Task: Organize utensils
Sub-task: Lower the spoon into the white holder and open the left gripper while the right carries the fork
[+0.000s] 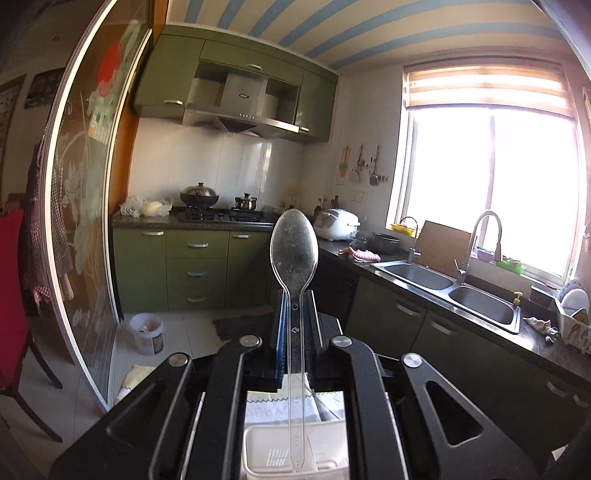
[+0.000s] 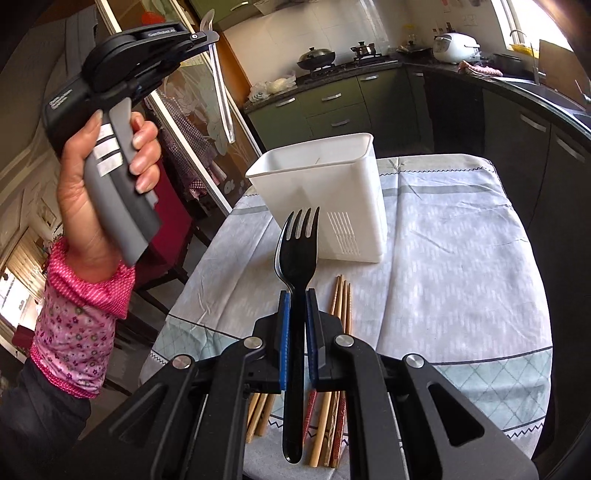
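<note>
My left gripper (image 1: 294,295) is shut on a clear plastic spoon (image 1: 294,245), bowl up and handle hanging down past the fingers. The right wrist view shows the same left gripper (image 2: 211,36) held high at the upper left by a hand (image 2: 92,192), the spoon (image 2: 221,92) dangling from it. My right gripper (image 2: 295,295) is shut on a black plastic fork (image 2: 297,251), tines pointing up toward a white plastic utensil holder (image 2: 325,173) that stands upright on the cloth-covered table (image 2: 461,258). Several wooden chopsticks (image 2: 341,299) lie on the cloth under the right gripper.
The white holder (image 1: 266,450) also shows below the left gripper. A green-cabinet kitchen lies beyond, with a stove (image 1: 221,214), rice cooker (image 1: 338,223) and double sink (image 1: 450,288) along the counter. A sliding glass door (image 1: 85,206) stands at left, a red chair (image 1: 14,295) beside it.
</note>
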Available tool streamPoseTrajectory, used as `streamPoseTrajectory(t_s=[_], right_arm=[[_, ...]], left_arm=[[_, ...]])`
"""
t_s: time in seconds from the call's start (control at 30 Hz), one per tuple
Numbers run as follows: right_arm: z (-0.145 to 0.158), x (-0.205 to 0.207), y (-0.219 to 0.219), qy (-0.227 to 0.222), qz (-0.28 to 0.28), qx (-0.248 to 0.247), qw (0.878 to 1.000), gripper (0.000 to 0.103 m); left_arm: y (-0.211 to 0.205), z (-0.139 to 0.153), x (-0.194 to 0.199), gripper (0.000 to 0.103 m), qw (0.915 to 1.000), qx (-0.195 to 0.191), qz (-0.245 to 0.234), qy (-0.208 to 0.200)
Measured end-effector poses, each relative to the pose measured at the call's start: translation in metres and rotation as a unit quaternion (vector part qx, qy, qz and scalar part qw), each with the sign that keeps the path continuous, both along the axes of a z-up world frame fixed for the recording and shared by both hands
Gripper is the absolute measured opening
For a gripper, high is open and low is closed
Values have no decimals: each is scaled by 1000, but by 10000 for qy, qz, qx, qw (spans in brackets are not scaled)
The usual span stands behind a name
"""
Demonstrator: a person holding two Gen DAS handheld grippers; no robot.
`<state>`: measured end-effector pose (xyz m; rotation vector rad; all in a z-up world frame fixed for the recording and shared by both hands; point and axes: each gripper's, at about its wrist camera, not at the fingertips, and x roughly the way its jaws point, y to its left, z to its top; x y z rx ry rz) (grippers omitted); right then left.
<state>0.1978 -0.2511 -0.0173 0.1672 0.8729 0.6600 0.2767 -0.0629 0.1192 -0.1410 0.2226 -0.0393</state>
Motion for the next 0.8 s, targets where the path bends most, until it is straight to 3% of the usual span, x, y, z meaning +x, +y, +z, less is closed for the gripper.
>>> streamPoseTrajectory(t_s=[0.2, 0.47, 0.63, 0.8], right_arm=[[-2, 8, -4, 10, -32, 83, 10000, 9], [19, 11, -1, -264, -77, 194, 9994, 9], [38, 22, 7, -528, -145, 225, 9982, 9], [64, 47, 18, -1081, -433, 183, 9930, 9]], left_arm=[[0, -38, 34, 9, 9998, 3, 159, 131], [3, -89, 23, 9, 9992, 81, 77, 396], [1, -104, 16, 16, 9979, 101, -67, 641], [7, -100, 0, 18, 9977, 70, -80, 667]])
